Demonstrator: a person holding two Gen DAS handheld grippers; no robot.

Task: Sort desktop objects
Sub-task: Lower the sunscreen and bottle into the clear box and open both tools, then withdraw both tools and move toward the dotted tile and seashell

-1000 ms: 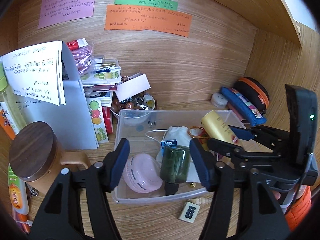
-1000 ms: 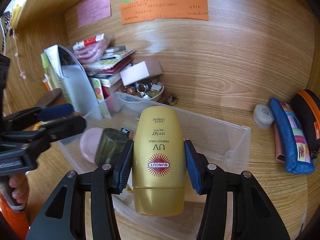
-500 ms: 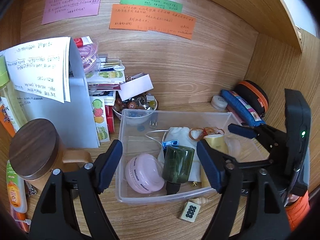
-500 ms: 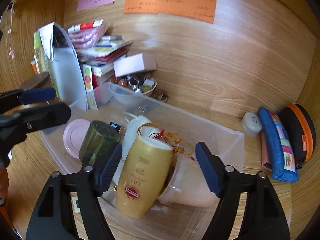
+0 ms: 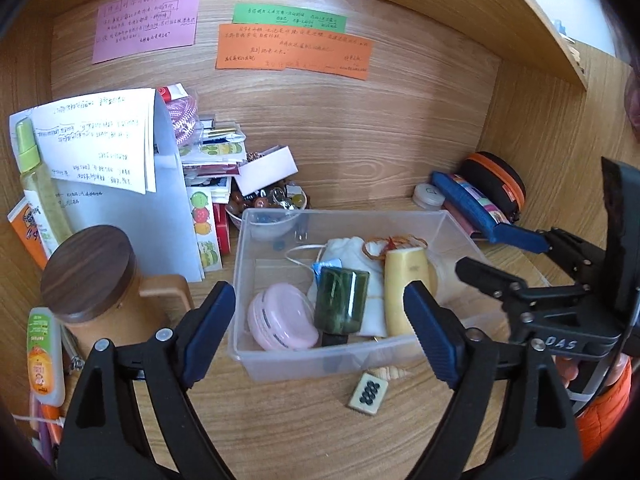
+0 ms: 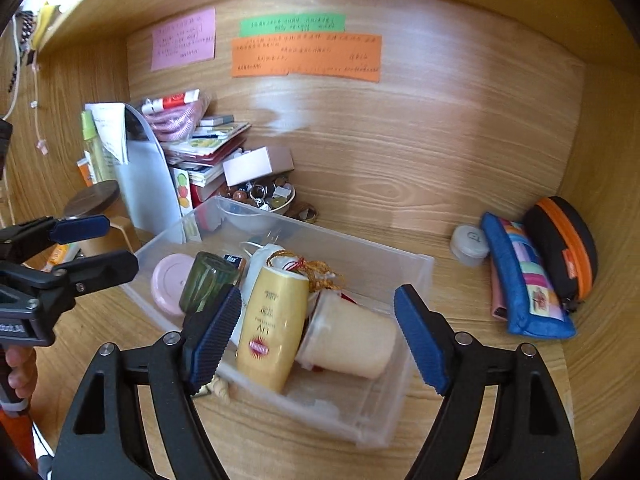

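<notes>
Both grippers are held wide and empty; the tile lies near the bin, nearer the left gripper than the right gripper.

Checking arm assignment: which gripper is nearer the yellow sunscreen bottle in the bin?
Right. The right gripper hangs open just above the yellow sunscreen bottle; the left gripper sits open further off, over the bin's other end.

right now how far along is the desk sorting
Done: the bin already holds the sunscreen, green bottle, pink case, pouch and a cream cup. In hand: nothing; the left gripper and right gripper are both open. Left: the tile and shell in front of the bin, plus the pencil case and small jar.
</notes>
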